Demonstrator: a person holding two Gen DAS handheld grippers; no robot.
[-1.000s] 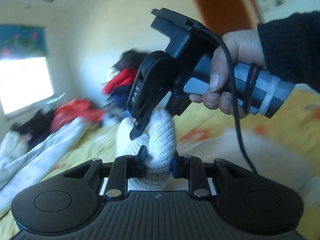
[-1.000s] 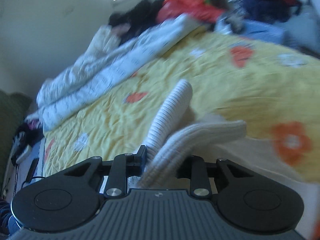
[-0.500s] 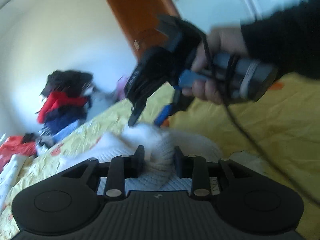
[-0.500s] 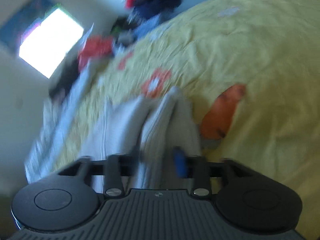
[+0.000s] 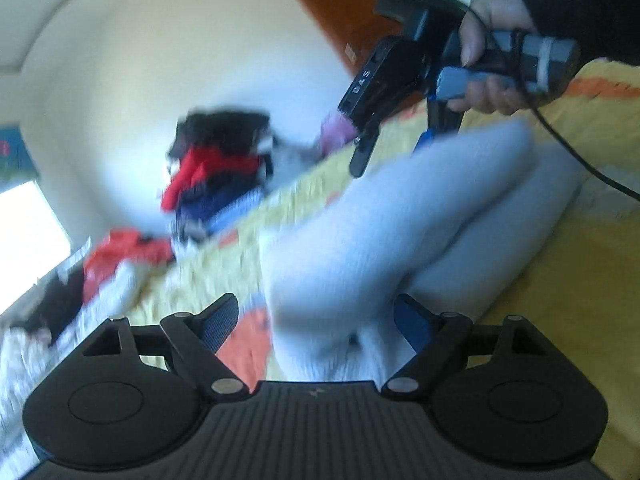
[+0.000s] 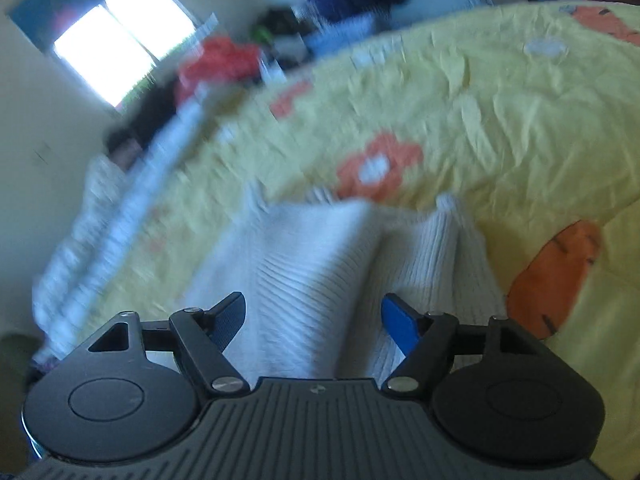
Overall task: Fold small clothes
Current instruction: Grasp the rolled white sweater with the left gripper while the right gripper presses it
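Observation:
A white ribbed knit garment (image 5: 400, 232) lies on the yellow flowered bedspread (image 5: 568, 288). In the left wrist view my left gripper (image 5: 316, 316) is open, its blue pads apart on either side of the garment's near end. My right gripper (image 5: 394, 150) shows there held in a hand, its fingers apart above the garment's far end. In the right wrist view my right gripper (image 6: 312, 314) is open over the knit garment (image 6: 320, 264), which lies in folds on the bedspread (image 6: 500, 120).
A pile of red, black and blue clothes (image 5: 220, 168) sits at the far edge of the bed. More red clothing (image 6: 216, 64) and a white quilt (image 6: 112, 208) lie on the left side. A window (image 6: 116, 48) and an orange door (image 5: 344, 20) are behind.
Both grippers were shut on the white garment and held it up. They lowered it onto the bedspread and opened; the garment now lies loose between the open fingers.

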